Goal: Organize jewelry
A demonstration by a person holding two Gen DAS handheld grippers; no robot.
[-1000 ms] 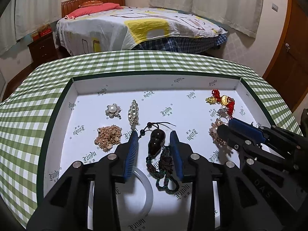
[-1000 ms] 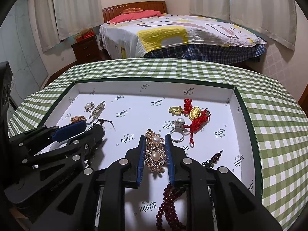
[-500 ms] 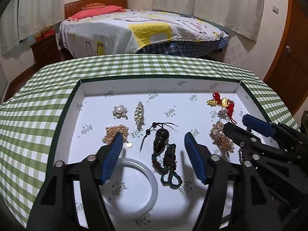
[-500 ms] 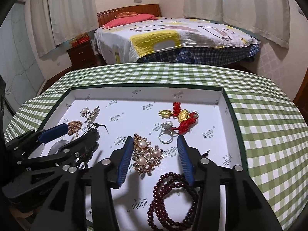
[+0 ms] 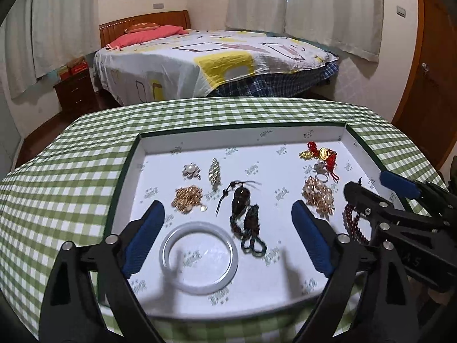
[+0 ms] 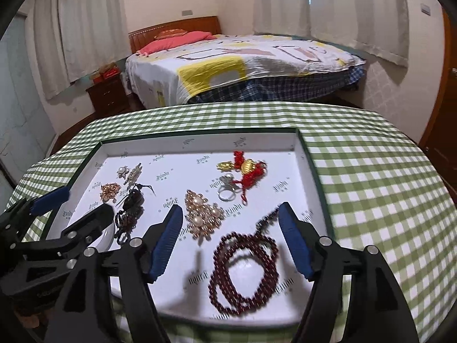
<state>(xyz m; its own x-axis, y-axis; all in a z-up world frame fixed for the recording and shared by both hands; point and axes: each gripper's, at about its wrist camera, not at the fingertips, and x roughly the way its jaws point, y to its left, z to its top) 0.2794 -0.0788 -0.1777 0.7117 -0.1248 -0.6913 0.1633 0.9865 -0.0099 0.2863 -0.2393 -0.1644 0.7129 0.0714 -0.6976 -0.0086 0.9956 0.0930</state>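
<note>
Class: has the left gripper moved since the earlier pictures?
Yes. The left gripper, jaws opening and empty, has drawn back from the dark gourd pendant toward the white tray's near edge.

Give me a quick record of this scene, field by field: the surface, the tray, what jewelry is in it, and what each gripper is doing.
surface: table with green checked cloth
tray: shallow white-lined tray, dark green rim
left side of tray: pearl brooch, gold chain pile, white bangle
middle: dark gourd pendant on cord
right side of tray: gold pearl brooch, silver ring, red-and-gold charm, dark red bead strand
left gripper: jaws opening, nothing between the pads, above the bangle and pendant
right gripper: jaws opening, nothing gripped, above the brooch and beads
</note>
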